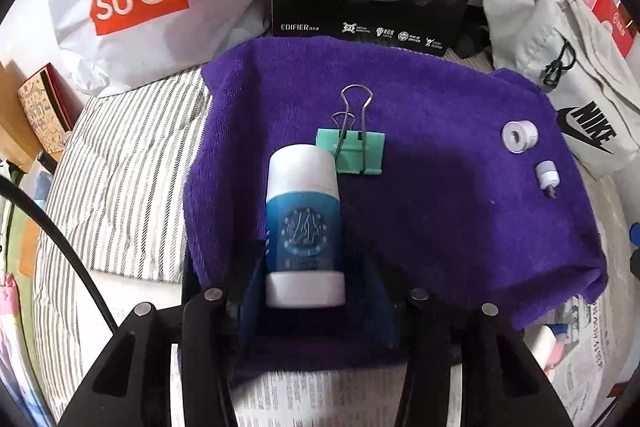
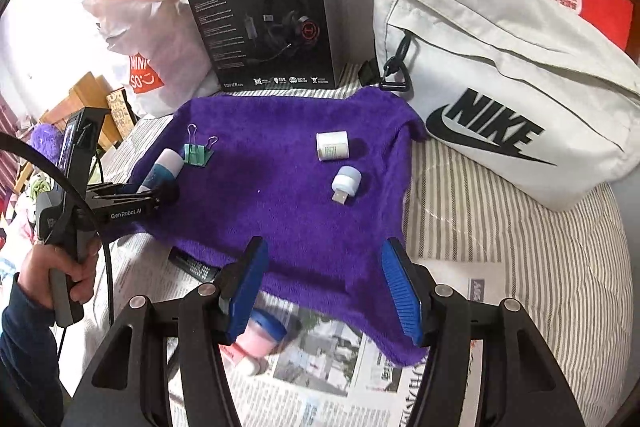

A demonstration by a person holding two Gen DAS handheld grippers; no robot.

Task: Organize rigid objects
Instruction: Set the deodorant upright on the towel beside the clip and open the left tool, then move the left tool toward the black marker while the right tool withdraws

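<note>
The left gripper (image 1: 304, 267) sits at the near edge of the purple towel (image 1: 440, 207), its jaws spread a little wider than the blue-and-white bottle (image 1: 303, 223) lying between them; the left pad looks to be at the bottle's side and a narrow gap shows on the right, so whether it truly grips cannot be told. The bottle lies lengthwise on the towel, its white base toward the gripper and its white cap pointing away. Just past the cap, touching or nearly touching it, lies a green binder clip (image 1: 352, 151) with its wire handles pointing farther away. Toward the towel's right side, well apart from the clip, lie a small white USB plug (image 1: 547, 177) and, a little beyond it, a short white tube (image 1: 519, 135) on its side. In the right wrist view the right gripper (image 2: 326, 287) hovers over the towel's (image 2: 280, 195) near edge with its blue pads wide apart and nothing between them; below it, on newspaper (image 2: 320, 367) beside the towel's edge, a pink-and-blue item (image 2: 260, 335) is partly hidden. From here the left gripper (image 2: 160, 193), held in a hand (image 2: 68, 275), is at the towel's left edge with the bottle (image 2: 160, 171) and clip (image 2: 197, 153); the plug (image 2: 346, 183) and tube (image 2: 332, 145) lie toward the towel's far right. Behind the towel stand a black headset box (image 2: 264, 23), a white Miniso bag (image 2: 148, 47) to its left, and a white Nike bag (image 2: 500, 79) off the towel's far right corner.
</note>
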